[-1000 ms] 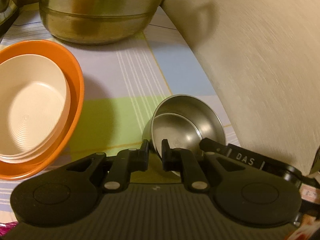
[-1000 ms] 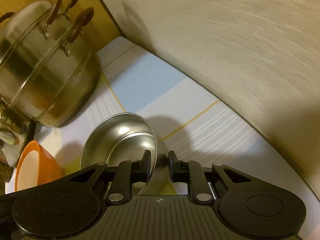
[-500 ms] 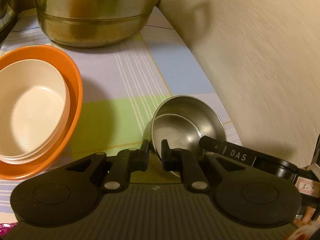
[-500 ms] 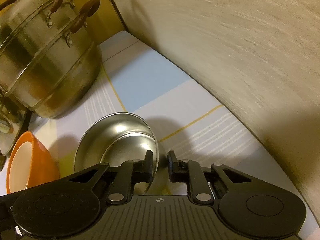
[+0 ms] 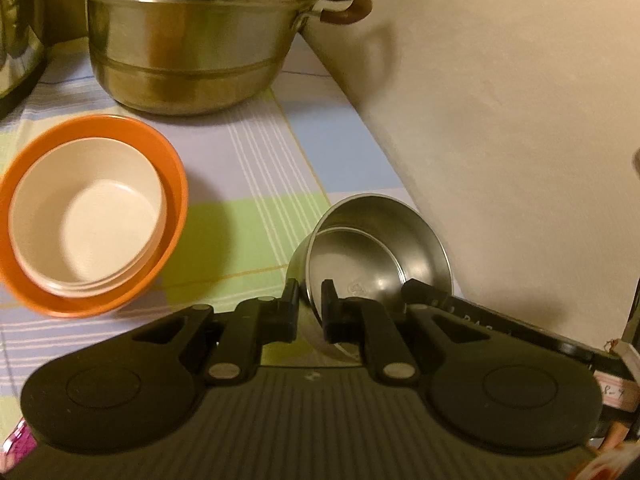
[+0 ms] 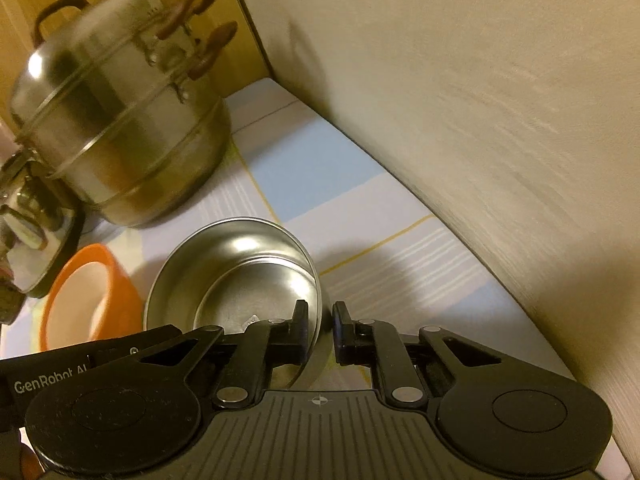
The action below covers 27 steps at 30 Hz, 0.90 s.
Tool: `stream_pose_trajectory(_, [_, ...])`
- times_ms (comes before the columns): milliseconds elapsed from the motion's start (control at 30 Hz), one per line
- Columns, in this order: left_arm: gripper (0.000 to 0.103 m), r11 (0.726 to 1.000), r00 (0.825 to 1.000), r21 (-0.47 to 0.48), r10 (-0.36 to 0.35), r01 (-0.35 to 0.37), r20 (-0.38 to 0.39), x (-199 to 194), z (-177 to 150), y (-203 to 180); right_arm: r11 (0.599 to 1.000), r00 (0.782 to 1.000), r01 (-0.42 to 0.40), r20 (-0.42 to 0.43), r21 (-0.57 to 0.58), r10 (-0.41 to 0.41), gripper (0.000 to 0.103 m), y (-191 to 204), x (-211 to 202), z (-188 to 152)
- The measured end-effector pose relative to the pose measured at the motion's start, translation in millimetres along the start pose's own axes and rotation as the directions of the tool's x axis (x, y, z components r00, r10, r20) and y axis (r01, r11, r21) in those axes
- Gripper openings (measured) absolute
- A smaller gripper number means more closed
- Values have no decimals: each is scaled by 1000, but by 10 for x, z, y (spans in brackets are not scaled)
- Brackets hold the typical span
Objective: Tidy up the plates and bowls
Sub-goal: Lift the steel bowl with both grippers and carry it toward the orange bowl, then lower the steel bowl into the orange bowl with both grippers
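Striped tablecloth point(image 5: 256, 168), steel bowl point(image 5: 384, 248) rim pinched, base hidden, steamer pot point(image 5: 192, 36) cropped.

A big shiny metal steamer pot point(image 5: 192, 40) with brown handles stands far back on the striped cloth point(image 5: 256, 168), near the pale wall point(image 5: 500, 140).

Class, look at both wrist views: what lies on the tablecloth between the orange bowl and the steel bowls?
Nothing: between the orange bowl and the steel bowls lies only bare checked tablecloth, clearest in the left wrist view.
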<state>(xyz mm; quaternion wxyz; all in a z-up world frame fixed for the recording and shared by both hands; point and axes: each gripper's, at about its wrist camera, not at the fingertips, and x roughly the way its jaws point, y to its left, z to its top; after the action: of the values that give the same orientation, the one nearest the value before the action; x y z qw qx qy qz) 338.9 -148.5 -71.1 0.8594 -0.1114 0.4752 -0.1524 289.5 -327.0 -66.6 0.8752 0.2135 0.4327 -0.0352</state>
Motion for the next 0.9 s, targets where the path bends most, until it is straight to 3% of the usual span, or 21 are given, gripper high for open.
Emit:
stream_pose_trajectory(500, [9,998,998,-56,-10,14,64,-785,-214,47,998,999,-33,37,-61,35,11,355,-728,-124])
stream_pose_trajectory(900, [9,993,990,-114,39,-24,132,-1389,-140,390,985,992,-124,16,-122,127,10,888,-879,-83])
